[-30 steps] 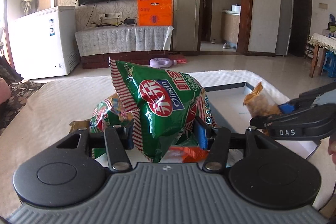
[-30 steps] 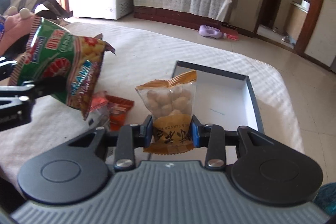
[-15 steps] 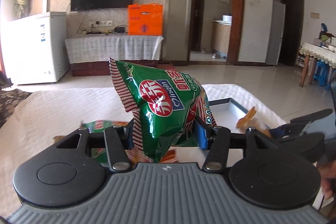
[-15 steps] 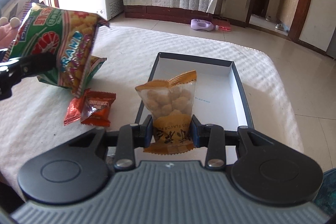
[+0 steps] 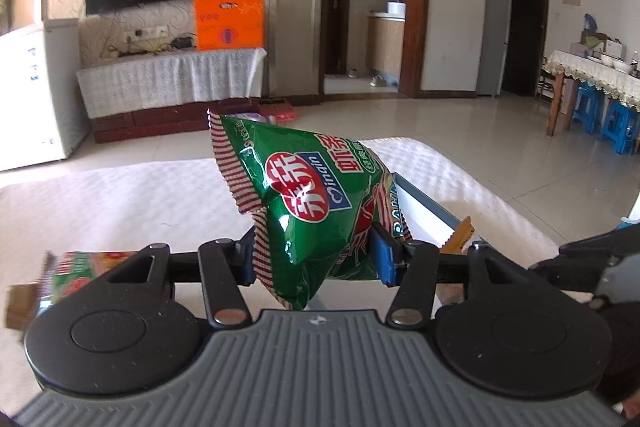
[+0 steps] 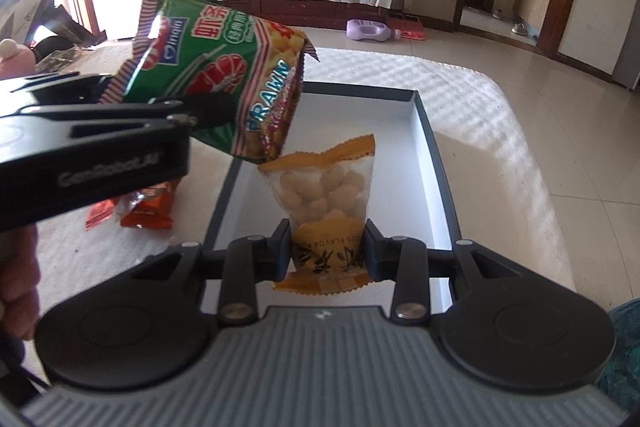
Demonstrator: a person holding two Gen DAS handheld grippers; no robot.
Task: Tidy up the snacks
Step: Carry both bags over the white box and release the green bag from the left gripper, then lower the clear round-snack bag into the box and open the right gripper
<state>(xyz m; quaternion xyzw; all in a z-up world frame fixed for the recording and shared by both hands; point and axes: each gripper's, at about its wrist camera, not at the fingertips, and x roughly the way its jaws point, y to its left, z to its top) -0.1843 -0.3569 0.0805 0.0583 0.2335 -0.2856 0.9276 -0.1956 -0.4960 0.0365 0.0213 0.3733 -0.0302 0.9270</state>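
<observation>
Left wrist view: the left tongs (image 5: pixel 314 257) are pinching the green bag (image 5: pixel 320 211) by its lower half, blue pads pressed into both sides, and the bag juts up and forward, tilted, crimped top corner pointing left. Behind it, the box (image 5: pixel 424 205) shows a dark rim and white inside, sitting on the white quilted tabletop (image 5: pixel 132 199). Far left on the cloth lies another green pack (image 5: pixel 86 269), blurred. At the right edge, the other tool pokes in, with an orange corner of its packet just visible.

Right wrist view: the right tongs (image 6: pixel 325 253) are clamped on the nut packet (image 6: pixel 326 195), gripping its printed orange base, clear window of nuts standing upright above the pads. It hangs over the near end of the box (image 6: pixel 434 163). The green bag (image 6: pixel 224 79) comes in from the left, its lower corner over the box's left rim, just above and nearly touching the nut packet's top. Two red-orange packs (image 6: pixel 140 209) lie on the cloth left of the box.
</observation>
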